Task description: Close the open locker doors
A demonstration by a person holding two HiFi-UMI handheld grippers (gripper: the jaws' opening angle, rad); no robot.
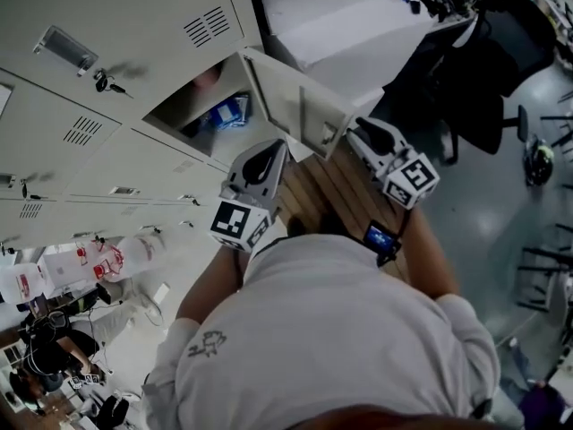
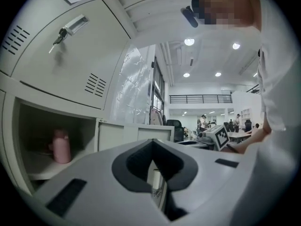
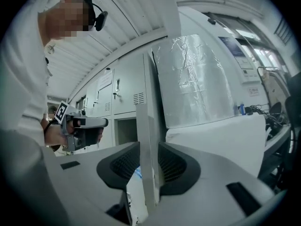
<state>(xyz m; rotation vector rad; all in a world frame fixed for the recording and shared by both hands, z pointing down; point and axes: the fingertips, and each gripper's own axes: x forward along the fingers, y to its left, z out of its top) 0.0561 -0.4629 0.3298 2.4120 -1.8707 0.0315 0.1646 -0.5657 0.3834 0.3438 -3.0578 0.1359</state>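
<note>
At the left we see a wall of grey lockers (image 1: 134,25), and most of them are shut. One compartment (image 1: 183,106) is open, with a pink bottle (image 2: 61,147) and a blue pack (image 1: 229,112) inside it. Just in front of this compartment we hold the left gripper (image 2: 151,144) level. Its jaws are together at the tips, with nothing between them. The door (image 1: 288,97) of the compartment hangs on its right side and stands wide open, out towards us. Its free edge stands between the jaws of the right gripper (image 3: 149,147). These jaws are apart, one pad on each side of the edge, close to it but not pressing on it. Further right there is a black chair (image 1: 501,61) on the grey floor (image 1: 483,204).
</note>
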